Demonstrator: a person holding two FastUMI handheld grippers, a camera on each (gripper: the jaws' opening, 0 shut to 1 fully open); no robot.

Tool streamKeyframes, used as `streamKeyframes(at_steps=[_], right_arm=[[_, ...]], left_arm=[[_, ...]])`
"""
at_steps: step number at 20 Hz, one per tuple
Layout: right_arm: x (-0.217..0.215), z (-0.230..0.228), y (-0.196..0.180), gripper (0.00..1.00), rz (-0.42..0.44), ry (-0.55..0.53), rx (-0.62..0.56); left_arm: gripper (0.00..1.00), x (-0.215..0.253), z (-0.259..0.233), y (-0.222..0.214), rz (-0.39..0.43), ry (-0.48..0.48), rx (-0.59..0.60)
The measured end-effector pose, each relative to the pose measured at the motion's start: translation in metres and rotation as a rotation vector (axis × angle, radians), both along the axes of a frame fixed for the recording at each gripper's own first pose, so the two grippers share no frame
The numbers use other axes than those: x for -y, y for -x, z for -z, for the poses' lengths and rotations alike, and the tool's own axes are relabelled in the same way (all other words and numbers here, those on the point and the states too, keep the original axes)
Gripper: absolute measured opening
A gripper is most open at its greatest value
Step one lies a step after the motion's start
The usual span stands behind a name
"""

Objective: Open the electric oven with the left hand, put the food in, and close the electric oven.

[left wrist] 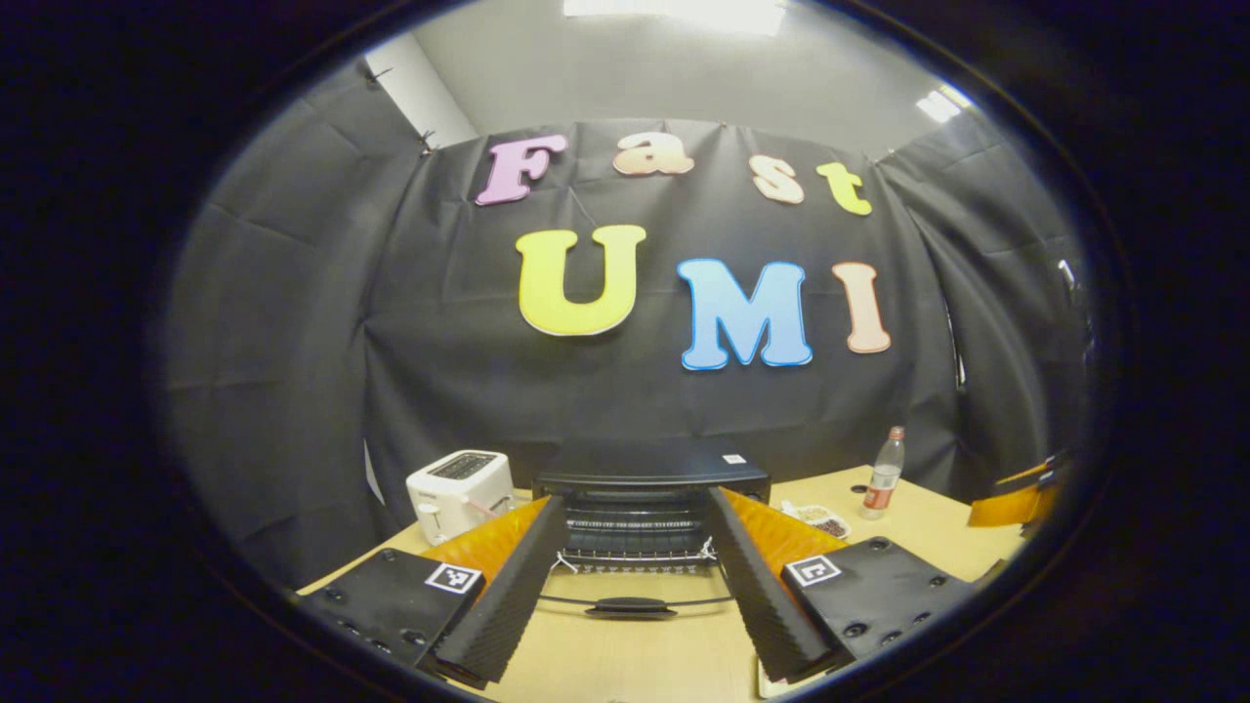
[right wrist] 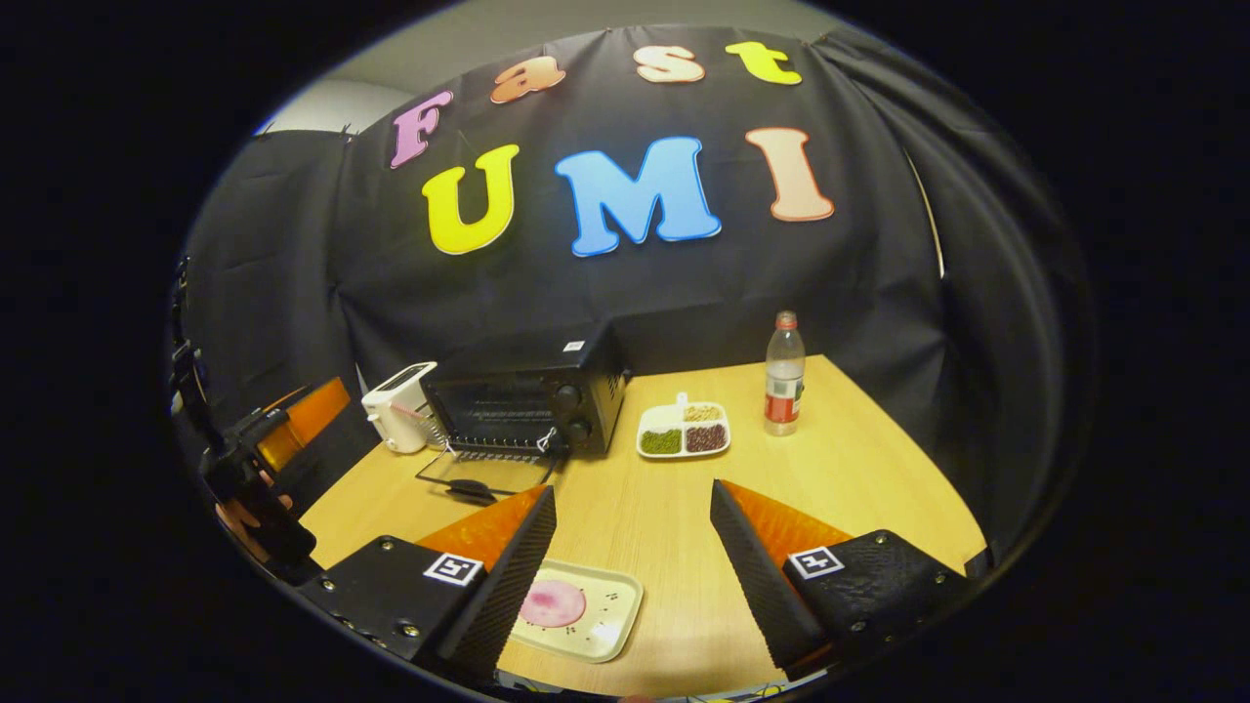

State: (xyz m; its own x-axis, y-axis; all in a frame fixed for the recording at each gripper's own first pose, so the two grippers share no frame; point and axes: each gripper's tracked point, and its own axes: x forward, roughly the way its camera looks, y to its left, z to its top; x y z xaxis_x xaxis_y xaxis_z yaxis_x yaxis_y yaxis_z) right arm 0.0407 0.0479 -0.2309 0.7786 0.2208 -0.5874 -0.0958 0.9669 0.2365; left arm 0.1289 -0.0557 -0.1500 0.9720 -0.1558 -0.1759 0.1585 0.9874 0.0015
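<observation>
Both tools (left wrist: pixel 635 586) (right wrist: pixel 633 576) gape empty over wooden table (right wrist: pixel 859 469); oven (right wrist: pixel 527 400) open, black-draped booth.

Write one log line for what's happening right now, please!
oven: door open, flat | food: on tray, on table | left gripper: open, facing oven | right gripper: open, above tray

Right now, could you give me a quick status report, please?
Both claws open: left claw, right claw. Oven door down. Food plate on table, under right claw. Path looks clear.
</observation>
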Motion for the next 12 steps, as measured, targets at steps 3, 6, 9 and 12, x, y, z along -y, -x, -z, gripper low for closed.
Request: streamKeyframes(at_steps=[3, 6, 9, 12], right_arm=[[-0.014, 0.02, 0.007, 0.98, -0.047, -0.068, -0.101], [-0.023, 0.04, 0.014, 0.98, -0.074, -0.126, -0.198], [-0.034, 0.069, 0.031, 0.98, -0.125, -0.173, -0.345], [-0.041, 0.095, 0.041, 0.98, -0.149, -0.198, -0.444]], left_arm=[[1.0, -0.007, -0.014, 0.016, -0.011, -0.007, 0.027], [1.0, -0.018, -0.025, 0.028, -0.028, -0.03, 0.048], [1.0, -0.024, -0.034, 0.036, -0.051, -0.019, 0.058], [1.0, -0.033, -0.041, 0.047, -0.072, -0.017, 0.068]])
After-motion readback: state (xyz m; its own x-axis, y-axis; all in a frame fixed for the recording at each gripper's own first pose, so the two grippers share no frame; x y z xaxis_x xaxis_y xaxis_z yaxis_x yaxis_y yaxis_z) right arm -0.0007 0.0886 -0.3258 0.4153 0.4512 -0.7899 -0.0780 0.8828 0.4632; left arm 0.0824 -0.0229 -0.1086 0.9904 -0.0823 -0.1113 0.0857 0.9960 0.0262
